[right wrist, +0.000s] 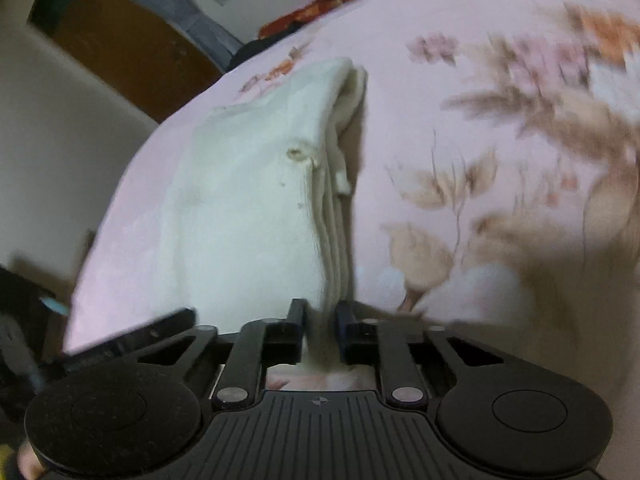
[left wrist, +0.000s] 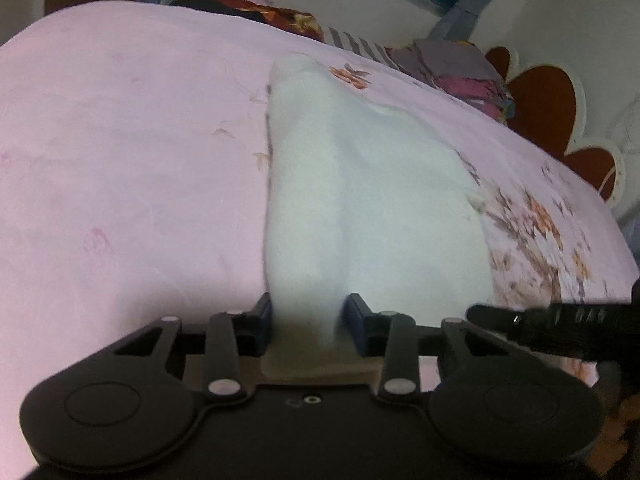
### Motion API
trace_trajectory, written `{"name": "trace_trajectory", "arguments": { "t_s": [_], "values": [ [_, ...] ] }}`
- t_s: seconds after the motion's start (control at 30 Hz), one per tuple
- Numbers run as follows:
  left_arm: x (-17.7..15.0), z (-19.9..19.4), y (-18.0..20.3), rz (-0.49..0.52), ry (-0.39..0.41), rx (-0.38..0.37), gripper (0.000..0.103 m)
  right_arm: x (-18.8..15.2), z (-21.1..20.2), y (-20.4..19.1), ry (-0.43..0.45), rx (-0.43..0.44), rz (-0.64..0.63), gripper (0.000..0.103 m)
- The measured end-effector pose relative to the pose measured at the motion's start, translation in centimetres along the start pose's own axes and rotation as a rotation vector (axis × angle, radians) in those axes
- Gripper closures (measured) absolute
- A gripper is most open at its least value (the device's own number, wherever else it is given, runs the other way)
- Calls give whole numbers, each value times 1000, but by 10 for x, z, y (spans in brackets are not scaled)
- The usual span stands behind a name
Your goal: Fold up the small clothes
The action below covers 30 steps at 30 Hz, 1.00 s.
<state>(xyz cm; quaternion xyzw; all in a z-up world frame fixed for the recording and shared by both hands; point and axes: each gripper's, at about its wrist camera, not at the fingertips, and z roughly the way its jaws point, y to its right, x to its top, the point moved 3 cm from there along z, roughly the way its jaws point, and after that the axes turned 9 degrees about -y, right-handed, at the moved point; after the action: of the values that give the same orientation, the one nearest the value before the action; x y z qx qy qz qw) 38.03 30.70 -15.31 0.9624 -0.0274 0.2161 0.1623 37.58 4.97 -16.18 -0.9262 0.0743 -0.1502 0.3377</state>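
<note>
Small white knit garment [left wrist: 372, 184] lies on the pink floral bedsheet [left wrist: 120, 140], folded into several layers; stacked edges show along its right side in the right wrist view, with a small buttonhole-like spot on top. Left gripper [left wrist: 307, 322] has its fingers clamped on the near edge of the cloth. Right gripper [right wrist: 319, 326] fingers narrow, pinching the layered near corner. Both sit side by side at the same near edge. Patterned pillows [left wrist: 460, 68] at the far side of the bed.
</note>
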Motion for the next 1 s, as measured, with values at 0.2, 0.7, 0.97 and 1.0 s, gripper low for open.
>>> {"name": "trace_trajectory", "arguments": {
  "t_s": [0.2, 0.7, 0.97, 1.0],
  "values": [
    [5, -2, -3, 0, -18, 6, 61, -5, -10, 14, 12, -2, 37, 91],
    [65, -37, 36, 137, 190, -1, 52, 17, -46, -71, 283, -202, -259, 90],
    [103, 10, 35, 142, 151, 27, 56, 59, -16, -79, 303, -242, -268, 90],
    [103, 14, 33, 142, 144, 31, 56, 64, -7, -79, 293, -253, -273, 90]
  ]
}}
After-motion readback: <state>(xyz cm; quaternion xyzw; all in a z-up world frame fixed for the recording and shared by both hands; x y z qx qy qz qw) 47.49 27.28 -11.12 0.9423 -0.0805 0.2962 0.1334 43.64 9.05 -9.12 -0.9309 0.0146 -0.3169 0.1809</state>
